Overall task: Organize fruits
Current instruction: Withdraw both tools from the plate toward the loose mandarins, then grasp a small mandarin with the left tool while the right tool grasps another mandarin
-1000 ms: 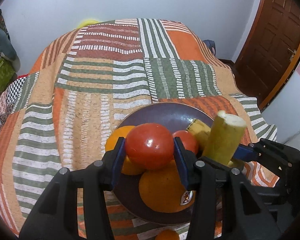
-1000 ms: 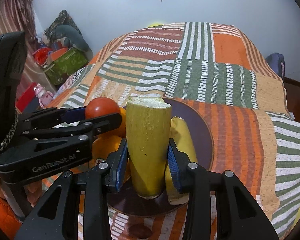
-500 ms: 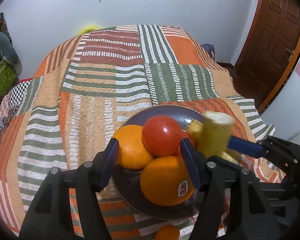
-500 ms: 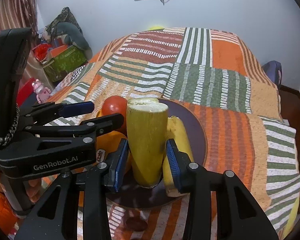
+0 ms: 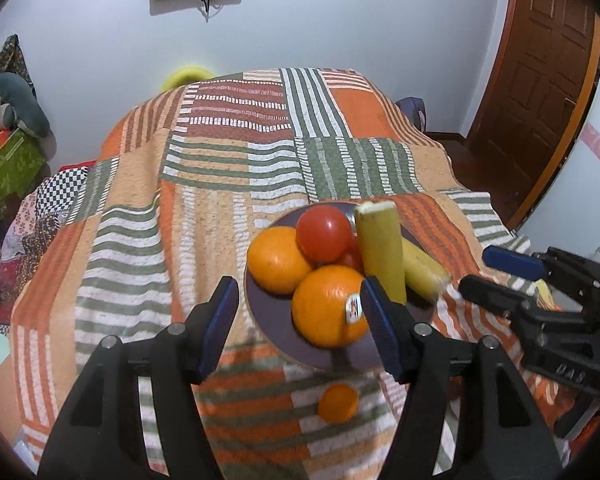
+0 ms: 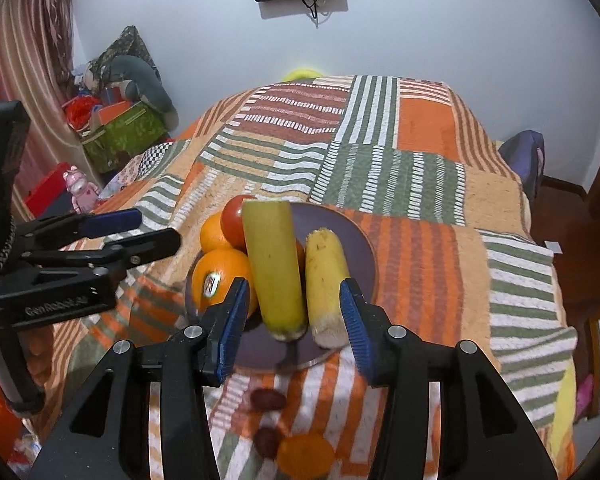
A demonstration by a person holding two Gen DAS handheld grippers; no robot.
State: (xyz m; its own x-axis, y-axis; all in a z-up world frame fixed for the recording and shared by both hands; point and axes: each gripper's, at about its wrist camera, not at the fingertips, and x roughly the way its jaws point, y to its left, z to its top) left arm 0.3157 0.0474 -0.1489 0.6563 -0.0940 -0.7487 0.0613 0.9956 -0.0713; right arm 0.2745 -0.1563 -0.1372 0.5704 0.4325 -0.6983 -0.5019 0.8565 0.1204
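Green-yellow cut banana piece (image 6: 274,268) now free on dark purple round plate (image 6: 360,248): your right gripper (image 6: 292,322) jaws have just been opening, pads apart, nothing clamped. Long axis runs near-to-far, far cut end propped on fruit pile, near end on plate. Red round tomato (image 5: 324,233) sits atop oranges; your left gripper (image 5: 300,326) has let go, jaws apart, pulled back. Both placements look done. Small orange fruit (image 5: 338,403) and dark dates (image 6: 267,400) lie on striped blanket (image 5: 228,184) near you, likely next.
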